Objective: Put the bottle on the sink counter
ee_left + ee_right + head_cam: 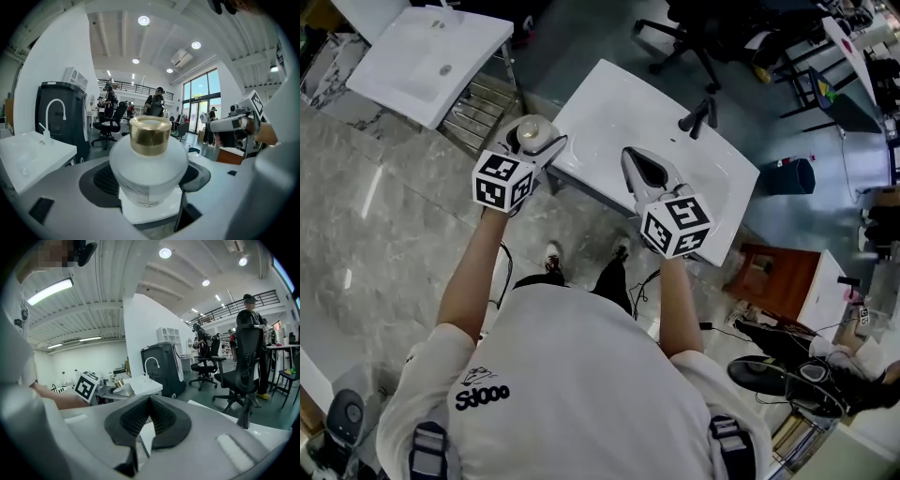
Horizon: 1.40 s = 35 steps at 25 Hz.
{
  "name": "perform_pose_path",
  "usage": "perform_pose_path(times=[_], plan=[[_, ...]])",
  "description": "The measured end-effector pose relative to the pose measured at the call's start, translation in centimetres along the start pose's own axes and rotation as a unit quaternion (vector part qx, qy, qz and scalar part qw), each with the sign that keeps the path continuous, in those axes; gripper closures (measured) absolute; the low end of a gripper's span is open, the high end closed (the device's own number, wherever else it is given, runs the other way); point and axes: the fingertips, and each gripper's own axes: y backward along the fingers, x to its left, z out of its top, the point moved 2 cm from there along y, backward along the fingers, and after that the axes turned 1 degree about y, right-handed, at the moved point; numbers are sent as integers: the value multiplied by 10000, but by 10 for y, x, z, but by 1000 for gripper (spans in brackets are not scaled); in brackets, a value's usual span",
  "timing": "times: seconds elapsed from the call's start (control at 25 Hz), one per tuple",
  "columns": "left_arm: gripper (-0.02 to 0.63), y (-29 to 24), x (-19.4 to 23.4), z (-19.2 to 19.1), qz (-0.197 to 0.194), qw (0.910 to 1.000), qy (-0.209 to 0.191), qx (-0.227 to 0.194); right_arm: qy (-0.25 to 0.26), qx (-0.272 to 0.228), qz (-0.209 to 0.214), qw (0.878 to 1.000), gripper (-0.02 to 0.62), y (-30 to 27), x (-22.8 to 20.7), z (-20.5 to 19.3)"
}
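Observation:
A frosted white bottle [149, 168] with a gold cap [150, 136] stands upright between the jaws of my left gripper [149, 183], which is shut on its body. In the head view the left gripper [528, 142] holds the bottle [530, 131] just off the left corner of the white sink counter [609, 112]. My right gripper [643, 169] hovers over the counter's near edge, shut with nothing in it. In the right gripper view its dark pads [161, 420] meet at the tip, and the bottle [123, 389] shows at the left.
A black faucet [698, 116] stands at the sink's far side. A second white basin [431, 52] sits at the upper left above a metal rack [478, 108]. Office chairs [694, 37] and a red-brown box [778, 277] are around; the floor below is grey marble.

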Motion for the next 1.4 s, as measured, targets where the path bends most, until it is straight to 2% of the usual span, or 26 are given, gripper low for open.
perform_pose_path(times=[0.2,0.32,0.68,1.0,1.24,1.4], plan=[[267,-24,8,-16,398,9991,117,48,186,119,328,9992,588,-16,-17,-8],[267,-35,6,-29,565,9980,209,180,95,215,498,9985,588,-22,-32,-12],[267,-77,18,-59,1113,9914,396,555,-27,761,698,9947,586,-41,-69,-33],[267,-105,41,-82,1182,9883,576,776,-345,1055,549,9923,586,-56,-91,-62],[267,-124,51,-111,1204,9851,515,1117,-474,1339,393,9891,586,-58,-102,-88],[267,-137,53,-120,1201,9834,505,1261,-531,1532,437,9858,586,-61,-108,-97]])
